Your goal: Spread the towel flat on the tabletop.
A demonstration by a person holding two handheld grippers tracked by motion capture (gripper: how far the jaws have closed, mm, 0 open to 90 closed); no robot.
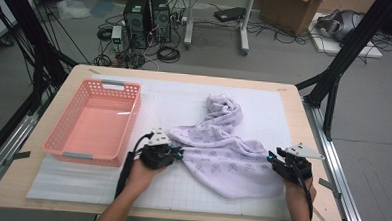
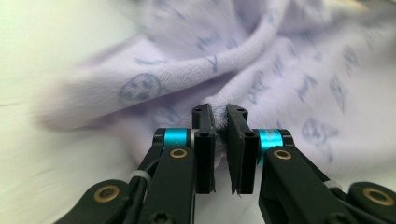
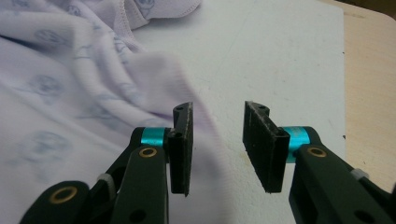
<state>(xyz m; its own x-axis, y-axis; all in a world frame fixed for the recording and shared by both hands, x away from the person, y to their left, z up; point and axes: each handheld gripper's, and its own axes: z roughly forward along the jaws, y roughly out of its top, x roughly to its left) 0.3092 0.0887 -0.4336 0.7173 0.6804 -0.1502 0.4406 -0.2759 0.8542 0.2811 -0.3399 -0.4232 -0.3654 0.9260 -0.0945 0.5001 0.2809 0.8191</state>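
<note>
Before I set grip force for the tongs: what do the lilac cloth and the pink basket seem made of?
The lilac cloth looks like soft knit fabric, matte with a faint fuzz: it bunches into loose folds and has a stitched hem. The pink basket looks like rigid moulded plastic, slightly glossy, with perforated lattice walls.

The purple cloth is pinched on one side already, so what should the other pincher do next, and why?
Probably the right gripper should close on the cloth edge. Its jaws stand open with that edge beside one of them, while the left gripper already pinches a fold on the opposite side.
</note>
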